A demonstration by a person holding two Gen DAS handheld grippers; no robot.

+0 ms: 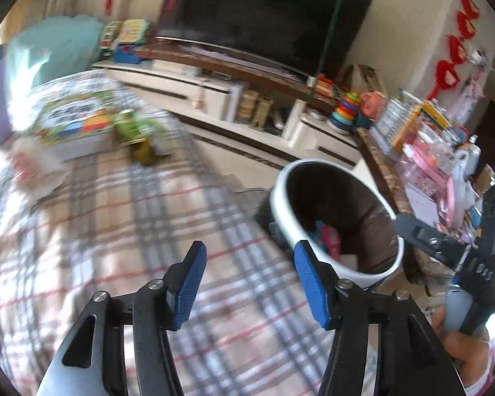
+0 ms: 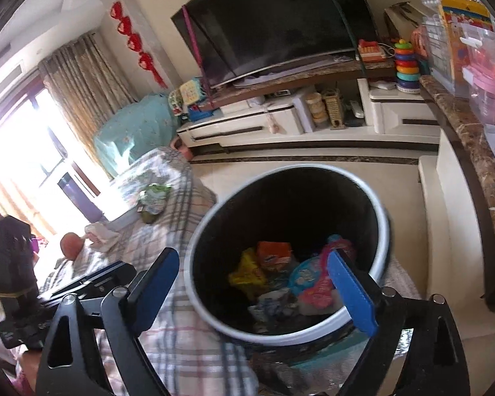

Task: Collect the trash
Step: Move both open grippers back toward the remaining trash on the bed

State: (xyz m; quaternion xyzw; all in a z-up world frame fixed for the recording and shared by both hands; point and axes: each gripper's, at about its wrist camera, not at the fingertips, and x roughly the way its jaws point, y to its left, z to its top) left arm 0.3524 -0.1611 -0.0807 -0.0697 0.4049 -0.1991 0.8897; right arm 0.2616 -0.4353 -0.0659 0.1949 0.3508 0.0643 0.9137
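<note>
A white-rimmed trash bin (image 2: 280,169) with a dark inside stands beside the plaid-covered table (image 1: 122,231). It holds several wrappers: an orange one (image 2: 275,255), a yellow one (image 2: 247,272) and a pink and blue one (image 2: 313,285). My right gripper (image 2: 252,257) hangs open over the bin's mouth, with nothing between its blue pads. In the left wrist view the bin (image 1: 282,204) is to the right, and my left gripper (image 1: 250,250) is open and empty above the plaid cloth. A green wrapper (image 1: 132,128) (image 2: 153,198) lies farther along the table. A white crumpled piece (image 2: 100,234) lies near it.
A colourful box (image 1: 79,125) sits on the table's far end, and an orange round thing (image 2: 71,244) is near the white piece. A marble counter (image 2: 462,138) crowded with toys runs along the right. A TV (image 2: 280,16) on a low white cabinet (image 2: 280,125) stands beyond the tiled floor.
</note>
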